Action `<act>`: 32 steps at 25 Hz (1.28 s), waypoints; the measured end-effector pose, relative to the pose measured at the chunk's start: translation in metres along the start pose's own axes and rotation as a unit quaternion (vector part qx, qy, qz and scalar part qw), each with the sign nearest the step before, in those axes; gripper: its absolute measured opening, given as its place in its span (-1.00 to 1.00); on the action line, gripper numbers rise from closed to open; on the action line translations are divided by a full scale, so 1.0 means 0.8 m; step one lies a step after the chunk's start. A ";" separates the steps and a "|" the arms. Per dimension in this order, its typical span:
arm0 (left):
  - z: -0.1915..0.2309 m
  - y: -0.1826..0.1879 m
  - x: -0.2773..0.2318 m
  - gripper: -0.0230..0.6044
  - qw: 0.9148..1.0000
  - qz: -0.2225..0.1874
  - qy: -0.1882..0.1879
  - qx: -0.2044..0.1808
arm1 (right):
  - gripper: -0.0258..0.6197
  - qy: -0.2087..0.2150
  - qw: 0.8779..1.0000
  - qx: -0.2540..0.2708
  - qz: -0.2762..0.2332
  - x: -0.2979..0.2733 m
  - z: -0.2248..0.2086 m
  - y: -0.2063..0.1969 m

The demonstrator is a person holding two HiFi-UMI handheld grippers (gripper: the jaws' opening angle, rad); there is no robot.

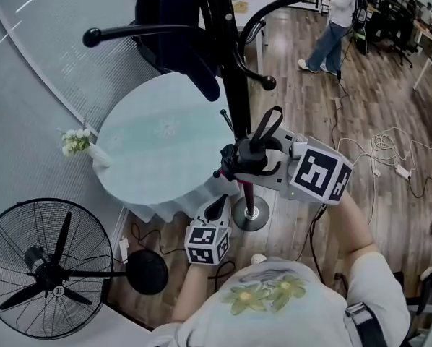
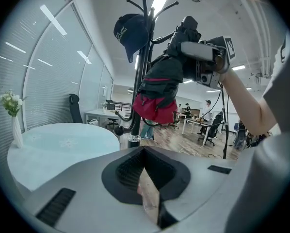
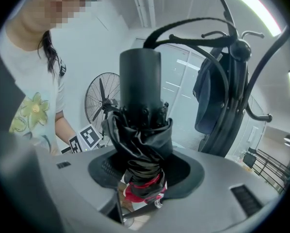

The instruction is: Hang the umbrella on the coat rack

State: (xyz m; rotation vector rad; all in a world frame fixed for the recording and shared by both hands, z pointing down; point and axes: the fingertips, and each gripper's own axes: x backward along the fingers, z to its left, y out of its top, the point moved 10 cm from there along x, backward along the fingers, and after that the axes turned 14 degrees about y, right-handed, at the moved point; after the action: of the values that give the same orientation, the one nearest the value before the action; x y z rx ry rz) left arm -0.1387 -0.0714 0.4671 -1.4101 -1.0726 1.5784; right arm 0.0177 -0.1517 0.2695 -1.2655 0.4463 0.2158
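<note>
A folded black umbrella [image 1: 248,157] with a red band and a strap loop [image 1: 266,129] sits between the jaws of my right gripper [image 1: 238,166], which is shut on it. In the right gripper view the umbrella [image 3: 141,130] stands upright with its handle on top. The black coat rack [image 1: 234,85] rises just behind it, and one curved hook [image 1: 270,83] ends close above the strap. My left gripper [image 1: 217,207] is lower, near the rack's base [image 1: 250,214], shut and holding nothing. From the left gripper view the umbrella [image 2: 159,89] hangs beside the rack pole [image 2: 141,57].
A dark garment [image 1: 176,27] and a cap [image 2: 130,33] hang on the rack. To the left are a round table [image 1: 158,143], a vase of white flowers [image 1: 75,143] and a floor fan [image 1: 46,270]. Cables [image 1: 389,150] lie at the right. A person [image 1: 339,20] stands far back.
</note>
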 end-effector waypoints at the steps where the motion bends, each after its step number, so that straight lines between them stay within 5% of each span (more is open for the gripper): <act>1: 0.000 0.000 -0.002 -0.92 1.000 0.001 0.001 0.000 | -0.27 0.002 1.000 0.004 0.000 0.002 -0.004 0.003; 11: 0.004 0.001 -0.016 -0.92 1.000 0.005 0.015 0.009 | -0.27 0.006 0.999 0.031 -0.013 0.018 -0.038 0.026; 32: 0.005 -0.002 -0.031 -0.92 1.000 0.018 0.020 0.015 | -0.27 0.048 0.997 -0.042 -0.052 0.016 -0.069 -0.010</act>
State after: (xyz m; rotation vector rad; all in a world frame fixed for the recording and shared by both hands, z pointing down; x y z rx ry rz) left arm -0.1399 -0.0939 0.4778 -1.4433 -1.0016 1.5792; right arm 0.0215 -0.2080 0.2583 -1.3819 0.4564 0.0863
